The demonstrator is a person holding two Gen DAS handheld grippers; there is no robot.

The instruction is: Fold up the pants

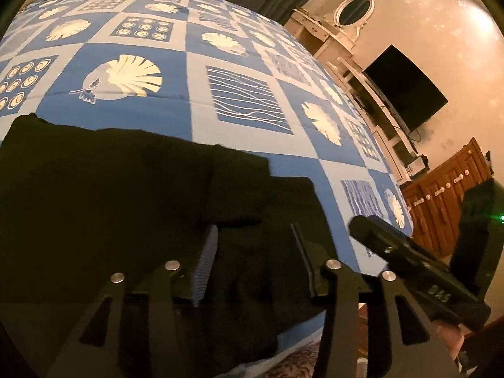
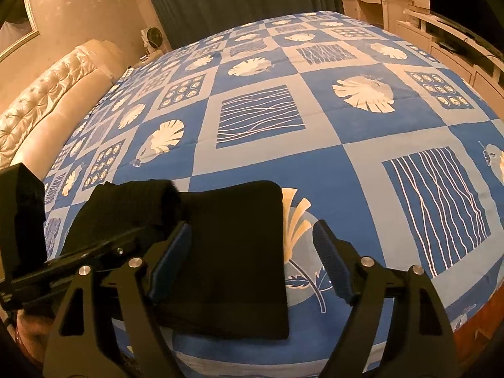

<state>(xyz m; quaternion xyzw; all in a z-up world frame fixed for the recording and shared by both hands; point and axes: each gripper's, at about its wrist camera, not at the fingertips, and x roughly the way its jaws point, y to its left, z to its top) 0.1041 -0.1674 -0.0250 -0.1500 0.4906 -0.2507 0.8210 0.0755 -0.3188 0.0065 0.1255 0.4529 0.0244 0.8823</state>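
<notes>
Black pants (image 1: 126, 189) lie folded into a thick stack near the front edge of a blue patterned bedspread (image 1: 220, 63). My left gripper (image 1: 255, 245) hovers over the stack's right part, open, with dark cloth under the gap and neither pad pressing on it. In the right wrist view the pants (image 2: 236, 283) form a neat rectangle with a bunched, rolled part at their left. My right gripper (image 2: 252, 226) is wide open over the rectangle's right half; its left finger (image 2: 173, 252) is above the cloth and its right finger (image 2: 330, 261) is above the bare bedspread (image 2: 346, 157).
A padded cream headboard (image 2: 47, 94) runs along the bed's left side. A dark screen (image 1: 406, 88) hangs above white shelving, and a wooden dresser (image 1: 441, 201) stands past the bed's right corner. Dark curtains (image 2: 236, 0) hang behind the bed.
</notes>
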